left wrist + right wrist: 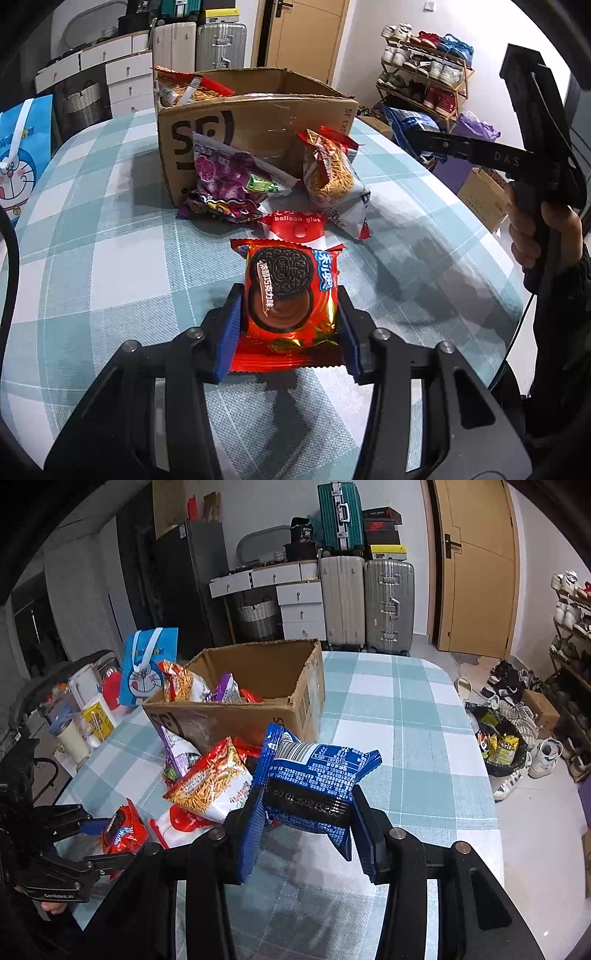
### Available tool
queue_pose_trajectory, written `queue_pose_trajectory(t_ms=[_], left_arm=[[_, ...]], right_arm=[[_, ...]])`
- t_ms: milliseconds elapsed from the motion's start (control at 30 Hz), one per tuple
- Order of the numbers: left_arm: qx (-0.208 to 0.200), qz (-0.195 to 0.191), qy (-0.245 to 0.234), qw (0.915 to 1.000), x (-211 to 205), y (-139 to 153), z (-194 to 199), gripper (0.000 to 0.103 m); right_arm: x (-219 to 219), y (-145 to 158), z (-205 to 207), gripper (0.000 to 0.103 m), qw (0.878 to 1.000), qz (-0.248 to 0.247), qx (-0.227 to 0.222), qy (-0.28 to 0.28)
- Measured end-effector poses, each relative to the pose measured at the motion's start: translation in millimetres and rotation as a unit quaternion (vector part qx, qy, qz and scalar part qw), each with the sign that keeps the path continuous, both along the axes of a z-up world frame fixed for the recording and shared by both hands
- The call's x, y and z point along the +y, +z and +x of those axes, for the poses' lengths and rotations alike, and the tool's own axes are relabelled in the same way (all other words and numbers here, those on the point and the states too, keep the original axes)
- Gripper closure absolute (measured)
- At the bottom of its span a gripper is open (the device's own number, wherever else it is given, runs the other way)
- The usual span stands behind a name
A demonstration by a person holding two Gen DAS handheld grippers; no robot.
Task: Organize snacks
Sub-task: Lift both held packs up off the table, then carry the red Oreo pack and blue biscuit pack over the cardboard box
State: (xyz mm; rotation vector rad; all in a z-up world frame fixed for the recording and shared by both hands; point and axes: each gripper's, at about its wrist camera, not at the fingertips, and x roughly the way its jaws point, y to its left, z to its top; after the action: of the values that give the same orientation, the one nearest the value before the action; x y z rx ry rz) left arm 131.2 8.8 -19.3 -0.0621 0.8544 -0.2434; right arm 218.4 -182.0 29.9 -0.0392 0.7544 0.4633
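Left gripper (290, 314): clamped on the red cookie packet (290, 295), blue pads pressed against its two long side edges.
Red cookie packet: sat between the jaws just over the checked tablecloth (110, 266); long axis ran straight away from the camera toward the box, printed face up, crimped ends near and far. Whether its underside touched the cloth could not be told.
Right gripper (308, 805): clenched on the blue snack packet (314, 779), pads gripping its left and right sides.
Blue snack packet: held clear above the table, back side with barcode and small print facing the camera; long axis lay roughly crosswise between the fingers, top edge tipped away toward the box.
Loose pile: just beyond the red packet lay a red-and-white card marked "balloon glue" (295, 225), then a noodle-snack bag (328, 177) and a purple bag (225, 177), both leaning against the box front.
Cardboard box (258, 122): stood open-topped on the table's far part, long side facing the left camera; more noodle and purple bags lay inside at its left end (184, 683).
Person's hand (532, 236): wrapped round the right gripper's handle at the right edge of the left view.
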Motion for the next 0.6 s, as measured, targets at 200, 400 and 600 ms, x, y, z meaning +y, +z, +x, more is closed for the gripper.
queue_pose_trajectory(t_ms=[200,400,600], left_arm=[[-0.001,-0.005,0.012,0.9999,5.4,0.1,1.5,0.059],[-0.007,-0.008,0.026,0.9996,10.1,4.2,1.9,0.059],[-0.025,-0.007,0.044,0.9987,19.6,17.7,5.4,0.059]], right_arm=[[-0.9,3.1,-2.0,0.058,1.0,0.008,-0.007,0.001],[-0.4,5.3,-3.5,0.058,1.0,0.012,-0.01,0.003],[1.1,10.8,-6.1,0.058,1.0,0.024,-0.017,0.006]])
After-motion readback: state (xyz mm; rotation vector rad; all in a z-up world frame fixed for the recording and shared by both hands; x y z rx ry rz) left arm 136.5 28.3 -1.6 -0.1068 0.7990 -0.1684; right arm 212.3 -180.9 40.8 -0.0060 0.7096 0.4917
